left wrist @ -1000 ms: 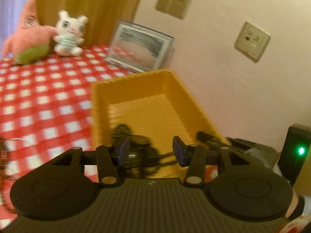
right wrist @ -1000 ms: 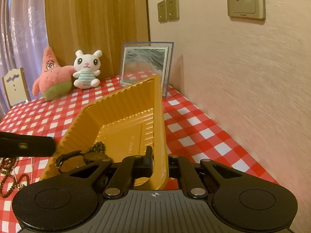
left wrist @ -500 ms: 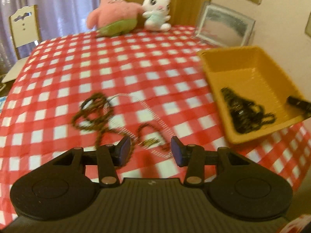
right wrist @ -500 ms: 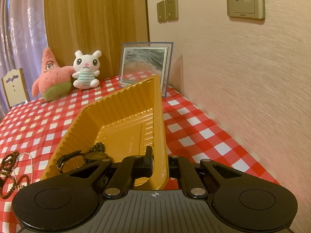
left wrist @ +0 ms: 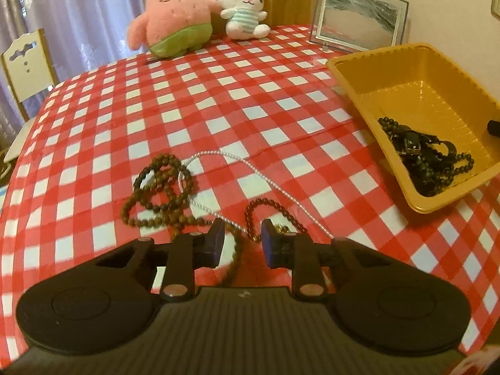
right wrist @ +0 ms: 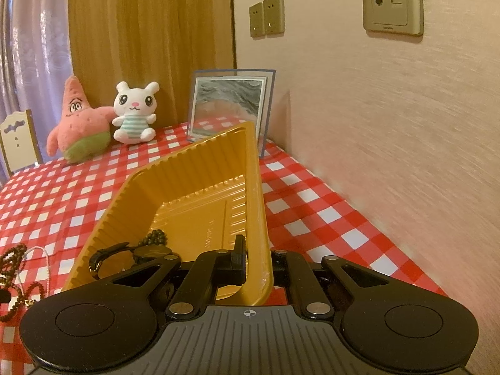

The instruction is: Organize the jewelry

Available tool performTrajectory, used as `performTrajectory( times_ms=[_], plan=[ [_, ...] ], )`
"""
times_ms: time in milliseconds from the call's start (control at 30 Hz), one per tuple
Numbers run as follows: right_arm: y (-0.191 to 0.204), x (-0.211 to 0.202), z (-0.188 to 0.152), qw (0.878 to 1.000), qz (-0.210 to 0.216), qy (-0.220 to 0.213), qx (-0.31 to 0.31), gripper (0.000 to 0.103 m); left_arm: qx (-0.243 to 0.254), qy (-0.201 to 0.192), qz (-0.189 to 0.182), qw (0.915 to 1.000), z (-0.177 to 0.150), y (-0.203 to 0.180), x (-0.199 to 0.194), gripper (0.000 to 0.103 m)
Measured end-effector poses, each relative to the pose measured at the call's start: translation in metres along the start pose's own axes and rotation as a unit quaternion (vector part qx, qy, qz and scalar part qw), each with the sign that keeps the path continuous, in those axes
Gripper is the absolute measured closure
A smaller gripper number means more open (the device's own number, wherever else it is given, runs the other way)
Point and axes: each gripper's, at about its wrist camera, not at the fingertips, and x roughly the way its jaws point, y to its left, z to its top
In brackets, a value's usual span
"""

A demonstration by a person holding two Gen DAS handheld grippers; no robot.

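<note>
2 tools: left tool (left wrist: 240, 240) closing, apparently unclamped, over red-bead bracelet (left wrist: 271, 209); right tool (right wrist: 257, 262) clamps tray (right wrist: 187, 168).

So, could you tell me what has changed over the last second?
The left gripper swung away from the yellow tray and came down over the beaded necklaces on the tablecloth; its jaws have just been closing, nothing gripped yet. The right gripper stayed clamped on the tray's wall, and the dark jewelry stayed inside.

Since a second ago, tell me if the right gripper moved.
No. The right gripper stays clamped on the tray wall, and the photo frame and wall socket sit exactly where they did in its view.
</note>
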Motion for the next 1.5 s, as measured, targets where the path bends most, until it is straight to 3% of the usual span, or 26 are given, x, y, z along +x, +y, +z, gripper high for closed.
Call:
performTrajectory(
  times_ms=[433,600,700,867,1033,1267,1500],
  plan=[
    [0.005,0.000,-0.001,1.000,-0.013,0.004,0.005,0.097,0.078,0.022,-0.030,0.9962,0.017,0.001,0.043,0.083],
    [0.005,0.000,-0.001,1.000,-0.017,0.007,0.007,0.097,0.093,0.034,-0.041,0.9942,0.017,0.001,0.051,0.089],
    [0.005,0.001,-0.001,1.000,-0.019,0.007,0.007,0.097,0.100,0.032,-0.047,0.9933,0.015,-0.001,0.051,0.099],
    [0.005,0.001,-0.001,1.000,-0.018,0.007,0.006,0.097,0.116,0.029,-0.045,0.9918,0.010,-0.009,0.046,0.099],
    [0.006,0.001,-0.001,1.000,-0.016,0.007,0.006,0.097,0.092,0.025,-0.050,0.9942,0.007,-0.007,0.033,0.099],
    [0.004,0.002,-0.003,1.000,-0.011,0.008,0.006,0.097,0.039,-0.014,-0.062,0.9972,0.020,0.000,-0.006,0.099],
    [0.002,0.001,-0.003,1.000,-0.005,0.006,0.007,0.097,0.030,-0.058,-0.072,0.9953,0.043,-0.007,-0.043,0.099]
  ],
)
